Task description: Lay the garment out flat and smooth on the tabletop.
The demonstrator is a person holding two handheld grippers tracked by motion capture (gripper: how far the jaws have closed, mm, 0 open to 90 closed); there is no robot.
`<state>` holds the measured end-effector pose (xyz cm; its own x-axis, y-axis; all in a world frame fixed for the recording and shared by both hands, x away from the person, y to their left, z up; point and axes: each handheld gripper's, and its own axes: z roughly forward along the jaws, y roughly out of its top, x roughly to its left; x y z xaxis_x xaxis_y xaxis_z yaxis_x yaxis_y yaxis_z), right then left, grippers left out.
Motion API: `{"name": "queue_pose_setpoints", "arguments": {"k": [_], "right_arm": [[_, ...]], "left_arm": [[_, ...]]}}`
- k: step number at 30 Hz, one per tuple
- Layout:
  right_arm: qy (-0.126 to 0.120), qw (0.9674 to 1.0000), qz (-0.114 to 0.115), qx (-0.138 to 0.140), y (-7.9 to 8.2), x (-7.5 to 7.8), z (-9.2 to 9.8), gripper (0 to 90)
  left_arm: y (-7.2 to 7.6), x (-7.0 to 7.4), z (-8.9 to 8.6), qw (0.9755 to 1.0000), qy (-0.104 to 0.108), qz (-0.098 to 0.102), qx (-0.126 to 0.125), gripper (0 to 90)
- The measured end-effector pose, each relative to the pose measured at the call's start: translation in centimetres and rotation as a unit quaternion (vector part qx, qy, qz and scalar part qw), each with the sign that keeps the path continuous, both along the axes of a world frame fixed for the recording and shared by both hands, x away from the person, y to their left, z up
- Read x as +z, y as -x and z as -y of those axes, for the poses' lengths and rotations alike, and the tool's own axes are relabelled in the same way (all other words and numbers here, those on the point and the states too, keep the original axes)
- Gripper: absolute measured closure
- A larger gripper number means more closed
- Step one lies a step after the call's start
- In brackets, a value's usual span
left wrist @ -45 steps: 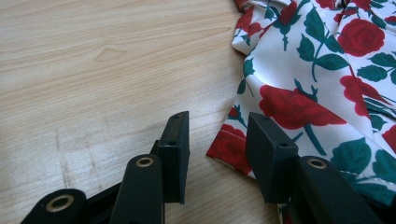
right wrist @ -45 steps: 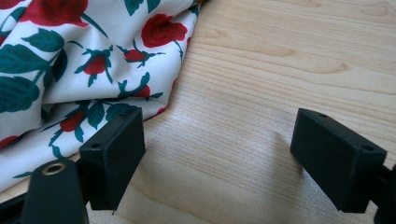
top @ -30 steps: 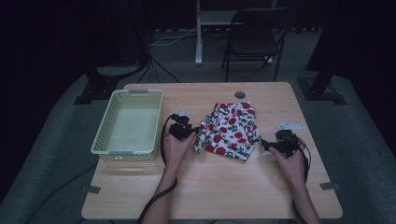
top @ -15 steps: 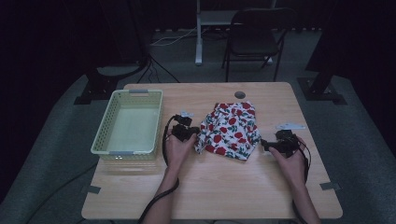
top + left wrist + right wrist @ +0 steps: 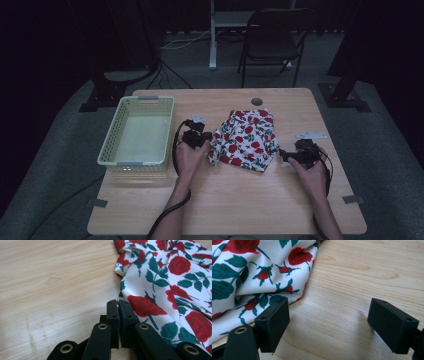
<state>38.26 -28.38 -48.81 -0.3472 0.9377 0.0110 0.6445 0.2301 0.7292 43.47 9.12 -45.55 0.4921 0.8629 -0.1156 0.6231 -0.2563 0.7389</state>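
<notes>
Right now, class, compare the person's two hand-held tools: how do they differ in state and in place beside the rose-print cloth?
The left tool has its jaws closed together at the cloth's left edge; whether fabric is pinched is unclear. The right tool has its jaws wide apart over bare table. The left tool's tip touches the cloth edge, while the cloth reaches only the right tool's one jaw. Both are black and sit low, pointing at the cloth.

No readable text, label, brand, number or sign showing anywhere in these views.
</notes>
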Motion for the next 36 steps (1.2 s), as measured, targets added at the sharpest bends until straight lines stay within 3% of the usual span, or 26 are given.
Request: {"name": "queue_pose_setpoints", "arguments": {"k": [10, 18, 28, 36], "right_arm": [[0.0, 1.0, 0.0, 0.0, 0.0, 0.0, 0.0, 17.4], [0.0, 1.0, 0.0, 0.0, 0.0, 0.0, 0.0, 17.4], [0.0, 1.0, 0.0, 0.0, 0.0, 0.0, 0.0, 17.4], [0.0, 1.0, 0.0, 0.0, 0.0, 0.0, 0.0, 17.4]], "left_arm": [[-0.5, 1.0, -1.6, 0.9997, 0.003, 0.005, 0.023, 89.1], [-0.8, 2.7, -3.0, 0.9985, 0.022, 0.019, 0.047, 89.1], [-1.1, 4.0, -3.6, 0.9974, 0.039, 0.027, 0.055, 89.0], [-1.1, 4.9, -4.1, 0.997, 0.035, 0.035, 0.06, 89.0]]}}
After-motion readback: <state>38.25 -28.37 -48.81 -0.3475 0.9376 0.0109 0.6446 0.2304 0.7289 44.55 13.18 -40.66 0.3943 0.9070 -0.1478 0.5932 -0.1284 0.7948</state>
